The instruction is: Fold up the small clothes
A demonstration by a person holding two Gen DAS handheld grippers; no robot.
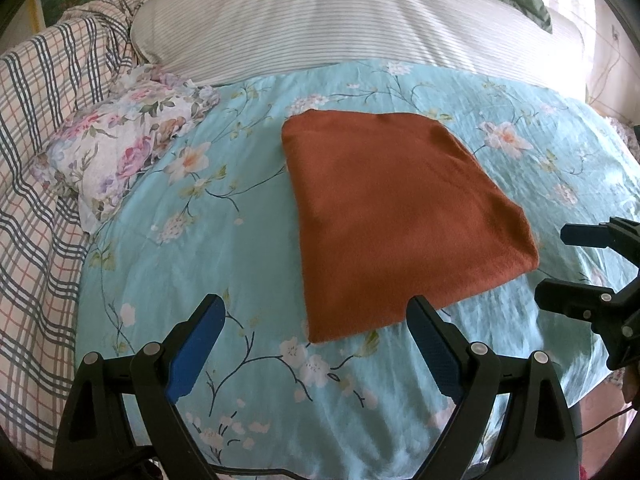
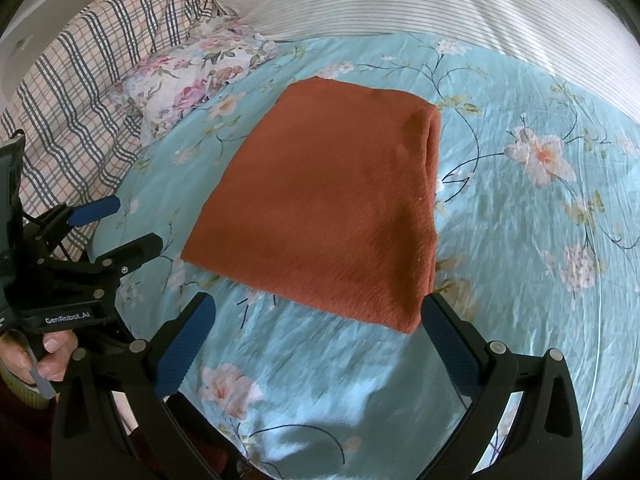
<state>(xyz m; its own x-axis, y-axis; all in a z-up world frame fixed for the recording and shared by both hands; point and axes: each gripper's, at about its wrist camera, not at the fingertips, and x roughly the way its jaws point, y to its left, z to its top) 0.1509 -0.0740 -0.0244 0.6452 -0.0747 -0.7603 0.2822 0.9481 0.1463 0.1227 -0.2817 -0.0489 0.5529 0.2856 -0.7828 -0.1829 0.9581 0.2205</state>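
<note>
Two grippers, left gripper (image 1: 314, 312) and right gripper (image 2: 316, 312), agape; one folded rust cloth (image 1: 396, 216).

Your left wrist camera sits low at the bed's near edge, looking forward over the floral sheet (image 1: 224, 216) toward the far striped pillow (image 1: 340, 20). Your right wrist camera looks from just right of it, angled slightly left. Both views share the folded rust cloth (image 1: 400, 216), seen close.
</note>
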